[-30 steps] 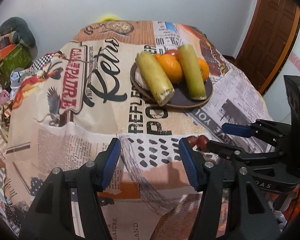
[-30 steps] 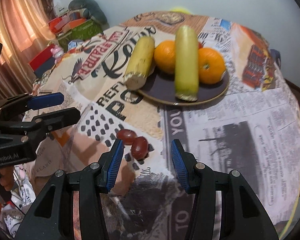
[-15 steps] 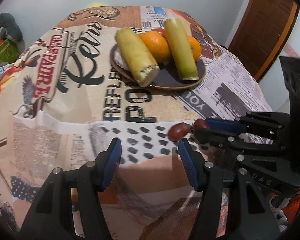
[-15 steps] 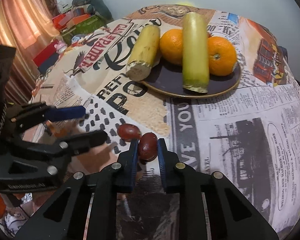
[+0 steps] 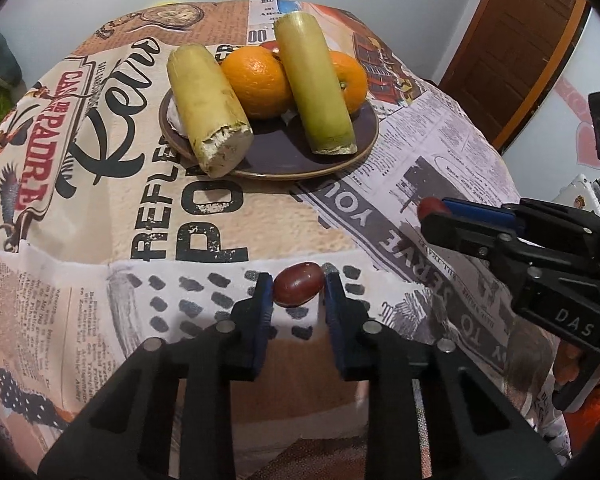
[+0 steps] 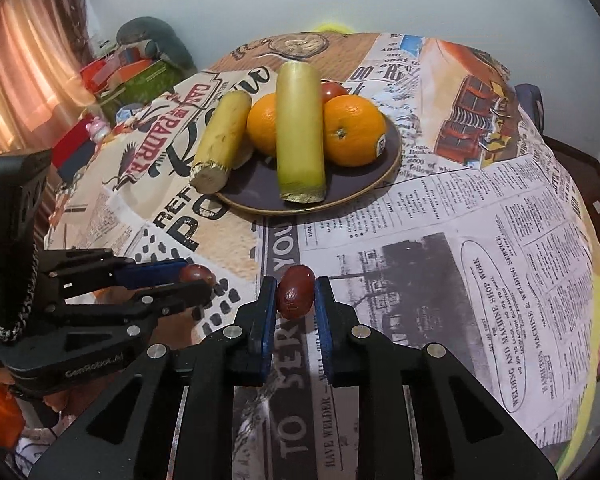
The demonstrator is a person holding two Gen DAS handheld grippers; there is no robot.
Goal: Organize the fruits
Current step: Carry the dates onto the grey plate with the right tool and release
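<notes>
A dark plate (image 5: 276,160) (image 6: 356,192) at the middle of the table holds two sugarcane pieces (image 5: 206,104) (image 5: 312,84), two oranges (image 5: 256,80) (image 6: 352,128) and a red fruit (image 6: 332,90) behind them. My left gripper (image 5: 296,286) is shut on a dark red jujube (image 5: 299,289) just above the tablecloth. My right gripper (image 6: 296,292) is shut on a second jujube (image 6: 295,291), lifted off the cloth. The right gripper shows at the right of the left wrist view (image 5: 436,214), and the left gripper at the left of the right wrist view (image 6: 196,280).
A round table with a newspaper-print cloth (image 5: 100,200) (image 6: 460,240). Clutter of boxes and bags (image 6: 132,72) stands beyond the table's left side. A wooden door (image 5: 520,40) is at the right. The table edge falls away near both grippers.
My left gripper has moved forward and shut on the jujube that lay on the cloth. My right gripper, shut on its jujube, has lifted it and moved slightly right.
</notes>
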